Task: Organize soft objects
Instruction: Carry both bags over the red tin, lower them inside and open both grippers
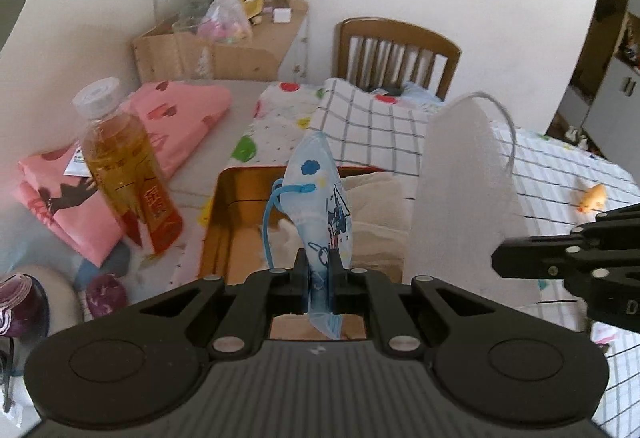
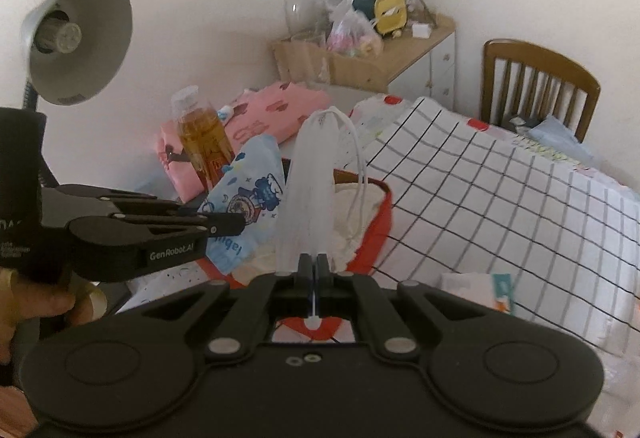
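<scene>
Box (image 1: 224,222) floor hidden beneath masks (image 1: 320,190)

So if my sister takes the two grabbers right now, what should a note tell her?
Left gripper: shut on the blue cartoon mask, held above the red box.
Right gripper: shut on the white mask, also over the box.
Box already holds cream-coloured soft cloth.
Done: both masks picked up.
Left: lower and release each mask into the box, probably. Mind the tea bottle beside it.
</scene>
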`<action>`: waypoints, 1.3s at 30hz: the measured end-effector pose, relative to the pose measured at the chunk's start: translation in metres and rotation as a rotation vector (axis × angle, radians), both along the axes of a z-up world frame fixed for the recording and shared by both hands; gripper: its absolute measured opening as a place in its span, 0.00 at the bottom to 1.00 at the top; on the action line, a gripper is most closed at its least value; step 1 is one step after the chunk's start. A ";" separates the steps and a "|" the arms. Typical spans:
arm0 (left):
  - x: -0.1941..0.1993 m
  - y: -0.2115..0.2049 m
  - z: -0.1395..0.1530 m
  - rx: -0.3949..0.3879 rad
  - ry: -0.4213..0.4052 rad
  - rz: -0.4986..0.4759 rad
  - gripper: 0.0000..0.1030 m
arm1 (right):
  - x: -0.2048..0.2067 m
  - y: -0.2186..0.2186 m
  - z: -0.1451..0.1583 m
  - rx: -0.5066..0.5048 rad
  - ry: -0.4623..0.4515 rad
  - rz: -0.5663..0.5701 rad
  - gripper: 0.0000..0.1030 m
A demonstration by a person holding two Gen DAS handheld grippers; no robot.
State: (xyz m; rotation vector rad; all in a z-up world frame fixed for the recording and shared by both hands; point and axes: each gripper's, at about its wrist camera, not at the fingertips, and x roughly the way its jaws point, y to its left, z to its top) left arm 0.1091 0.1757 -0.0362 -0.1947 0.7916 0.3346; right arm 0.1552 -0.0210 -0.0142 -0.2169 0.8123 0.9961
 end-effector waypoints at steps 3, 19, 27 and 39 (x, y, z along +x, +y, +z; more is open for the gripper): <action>0.006 0.007 -0.007 0.004 0.019 0.010 0.08 | 0.008 0.017 -0.012 -0.029 0.030 0.010 0.01; 0.041 0.027 -0.056 -0.055 0.136 0.031 0.08 | 0.035 0.068 -0.066 -0.178 0.062 0.087 0.01; 0.046 0.028 -0.065 -0.068 0.154 0.029 0.08 | 0.042 0.071 -0.077 -0.196 0.063 0.091 0.01; 0.046 0.031 -0.065 -0.079 0.149 0.043 0.50 | 0.038 0.069 -0.076 -0.169 0.036 0.131 0.19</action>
